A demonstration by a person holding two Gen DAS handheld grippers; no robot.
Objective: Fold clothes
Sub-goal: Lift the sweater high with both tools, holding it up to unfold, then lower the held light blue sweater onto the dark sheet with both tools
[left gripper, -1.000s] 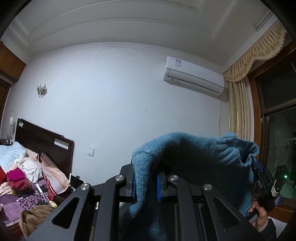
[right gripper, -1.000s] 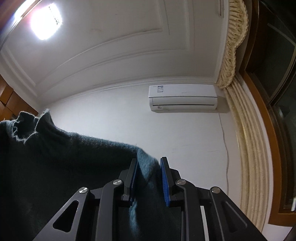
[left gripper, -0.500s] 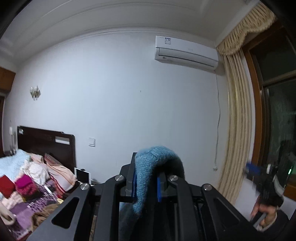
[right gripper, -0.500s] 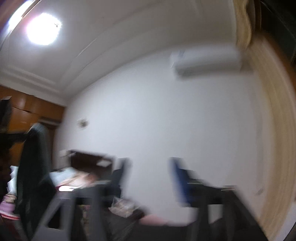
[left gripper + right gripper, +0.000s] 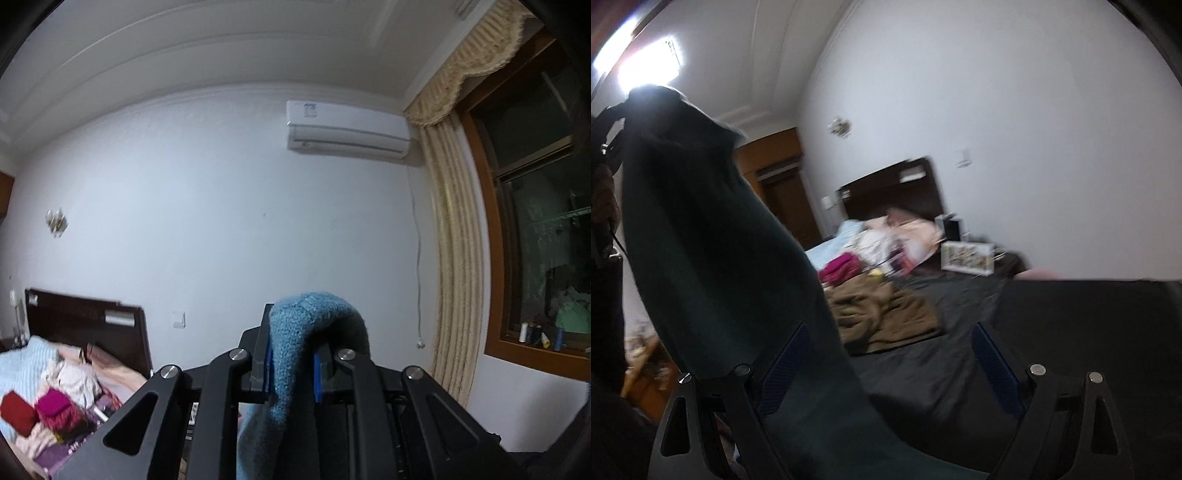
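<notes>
Knitwear, a teal sweater point(image 5: 295, 354), is hanging lengthwise from the clenched left gripper point(image 5: 291, 365), trailing down past the gaping, empty right gripper point(image 5: 886, 365) on its left.

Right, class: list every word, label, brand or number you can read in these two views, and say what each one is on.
No text can be read in either view.
Air conditioner: a sticker with blue print, too small to read.
Box beside the bed: printed pictures, blurred, no legible words.
Teal sweater, left gripper, right gripper: no markings visible.
</notes>
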